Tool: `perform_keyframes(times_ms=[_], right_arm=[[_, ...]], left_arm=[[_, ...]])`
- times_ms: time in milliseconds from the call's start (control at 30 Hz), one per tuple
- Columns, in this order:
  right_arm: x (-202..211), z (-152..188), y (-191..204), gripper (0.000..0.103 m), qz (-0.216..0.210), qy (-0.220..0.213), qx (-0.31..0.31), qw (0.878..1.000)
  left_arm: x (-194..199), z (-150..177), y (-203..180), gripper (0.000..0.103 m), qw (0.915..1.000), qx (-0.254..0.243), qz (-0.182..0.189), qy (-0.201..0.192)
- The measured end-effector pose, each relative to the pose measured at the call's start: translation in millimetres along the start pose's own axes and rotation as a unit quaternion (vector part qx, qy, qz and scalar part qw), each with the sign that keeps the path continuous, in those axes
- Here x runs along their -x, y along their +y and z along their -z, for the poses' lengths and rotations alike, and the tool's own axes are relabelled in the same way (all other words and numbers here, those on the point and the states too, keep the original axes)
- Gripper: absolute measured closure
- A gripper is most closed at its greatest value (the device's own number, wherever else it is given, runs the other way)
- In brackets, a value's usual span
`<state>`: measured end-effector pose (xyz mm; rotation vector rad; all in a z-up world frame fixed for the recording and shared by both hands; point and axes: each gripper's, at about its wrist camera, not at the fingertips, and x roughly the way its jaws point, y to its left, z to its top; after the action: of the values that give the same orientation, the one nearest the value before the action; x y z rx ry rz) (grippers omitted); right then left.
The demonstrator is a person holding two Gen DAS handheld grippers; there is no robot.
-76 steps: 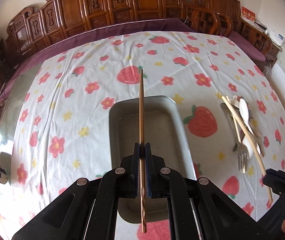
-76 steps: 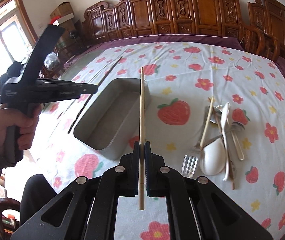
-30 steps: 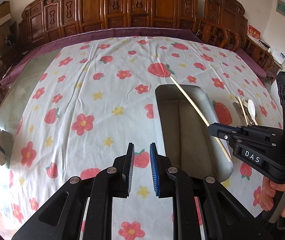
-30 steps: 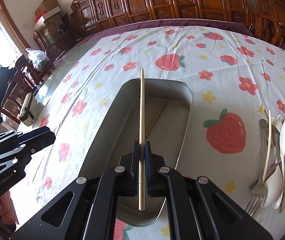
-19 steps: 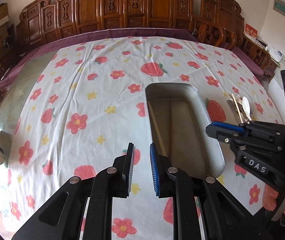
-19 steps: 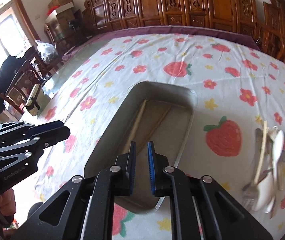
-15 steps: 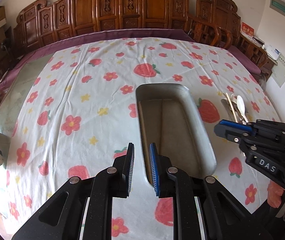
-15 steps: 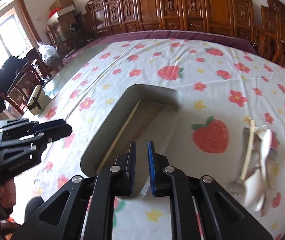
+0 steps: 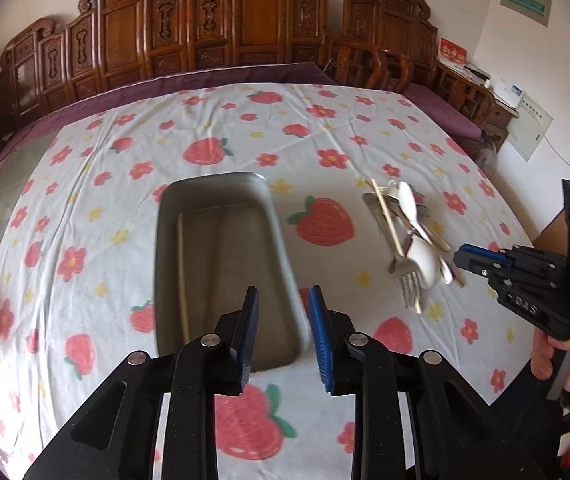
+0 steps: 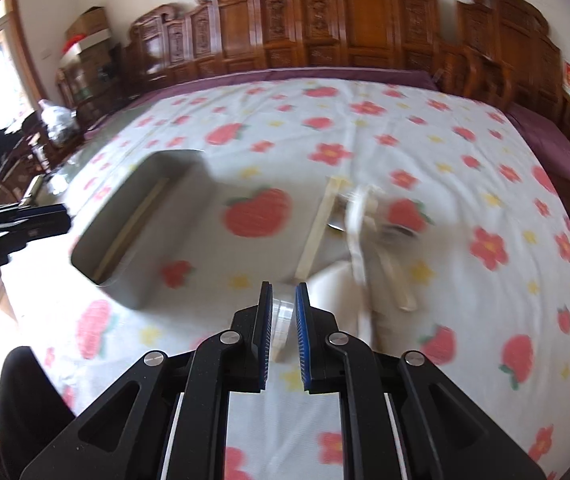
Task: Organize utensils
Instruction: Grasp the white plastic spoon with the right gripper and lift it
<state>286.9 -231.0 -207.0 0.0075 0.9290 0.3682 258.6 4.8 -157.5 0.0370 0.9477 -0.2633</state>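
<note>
The right gripper (image 10: 284,320), jaws narrowly apart and empty, points at the utensil pile (image 9: 409,232) to pick next; left gripper (image 9: 283,332) gapes idle over the tray (image 9: 281,240); chopsticks (image 9: 182,268) lie inside.

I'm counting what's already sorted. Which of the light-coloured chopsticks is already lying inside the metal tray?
The light chopstick along the left wall of the metal tray. The other light chopstick lies outside it, slanted across the utensil pile on the tablecloth.

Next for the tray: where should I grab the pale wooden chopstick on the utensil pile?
Pinch the pale wooden chopstick mid-length from above, closing across it: it lies topmost, along the edge of the utensil pile, so likely nothing else gets caught.
</note>
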Motion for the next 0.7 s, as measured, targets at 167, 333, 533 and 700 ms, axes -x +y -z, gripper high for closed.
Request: perform_keyframes(times_ms=[167,333,533,700], right_arm=[[-17,9,-33,0.09,0.014,0.013,-0.002,1.0],[-40,11,-58,0.084,0.023,0.035,-0.02,0.999],[-52,0,-64,0.083,0.009,0.04,-0.027,0.999],[-63,-14,-56,0.083,0.007,0.049,-0.015,0.999]], left_arm=[[-6,8,-32,0.053,0.9997,-0.022,-0.005,-0.006],[-10,17,-59,0.04,0.999,-0.043,-0.001,-0.008],[-17,23,-74,0.04,0.9988,-0.047,0.01,0.0],[-22,26,-77,0.039,0.9989,-0.045,0.012,0.006]])
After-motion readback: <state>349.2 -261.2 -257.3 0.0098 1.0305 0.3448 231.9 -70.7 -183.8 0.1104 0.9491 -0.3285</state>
